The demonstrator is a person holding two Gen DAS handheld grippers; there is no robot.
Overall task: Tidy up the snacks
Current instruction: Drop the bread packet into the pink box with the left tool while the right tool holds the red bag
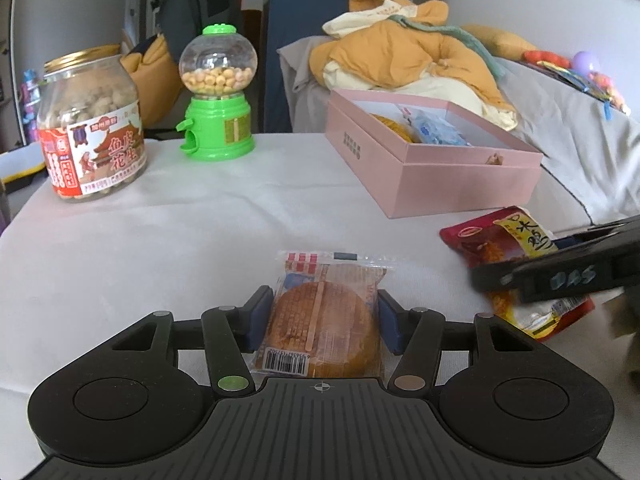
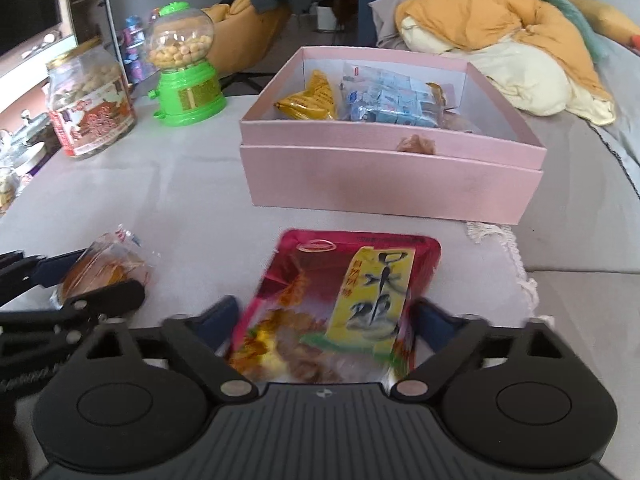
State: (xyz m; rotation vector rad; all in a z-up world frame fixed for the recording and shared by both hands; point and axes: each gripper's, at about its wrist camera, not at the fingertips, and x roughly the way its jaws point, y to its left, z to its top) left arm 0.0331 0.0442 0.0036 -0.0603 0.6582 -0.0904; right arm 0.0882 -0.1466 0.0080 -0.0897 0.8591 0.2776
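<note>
Now I have a snack in each claw, and both need to go into the pink box [image 2: 392,184].

My left claw [image 1: 324,318] is clenched on the cake [image 1: 326,320]. It is a round brown cake in a clear wrap. The blue pads [image 1: 262,316] press on its two sides. It sits low, at the near edge of the counter [image 1: 200,220], and I cannot tell if it has left the cloth.

My right claw [image 2: 324,330] grips the red bag [image 2: 344,300]. The bag sticks out forward between the fingers, toward the box. The picture is a bit blurry there, so I cannot tell how hard the pads squeeze.

The box is open and sits just past the red bag, a little to the right of the cake. It already holds a yellow pack [image 2: 312,98] and a blue pack [image 2: 392,98].

To do this well, I think I should lift each snack high enough to clear the box wall. I should squeeze the cake softly so it does not crush. I should move one claw at a time, since the two claws are close together and could bump. The front part of the box looks free, so that is a good spot to drop them.
</note>
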